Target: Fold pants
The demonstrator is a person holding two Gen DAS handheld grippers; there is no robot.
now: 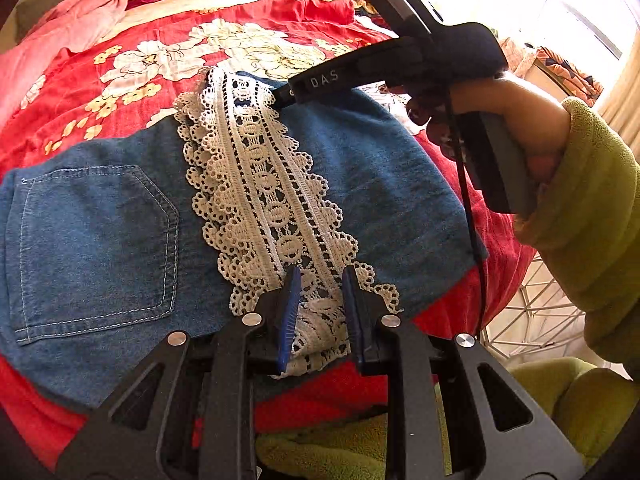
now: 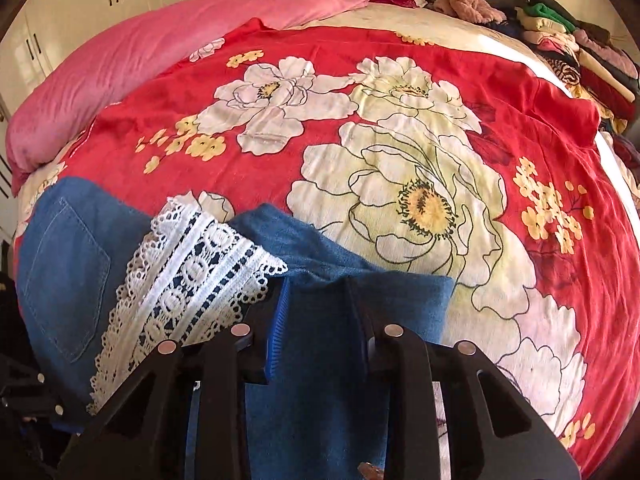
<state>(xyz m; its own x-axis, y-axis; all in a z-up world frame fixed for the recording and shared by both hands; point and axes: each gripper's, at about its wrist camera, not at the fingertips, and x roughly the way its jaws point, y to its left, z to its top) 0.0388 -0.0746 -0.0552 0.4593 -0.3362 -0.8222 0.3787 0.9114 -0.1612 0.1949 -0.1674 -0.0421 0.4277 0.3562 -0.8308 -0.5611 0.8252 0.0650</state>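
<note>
Bright daylight – blown-out window (image 1: 580,8) glare, fisheye-warped edges.

Sunlit bed (image 2: 400,60) under red floral cover, white cupboards (image 2: 80,4) behind.

Matt denim pants (image 1: 100,220), openwork lace (image 1: 264,184)
</note>
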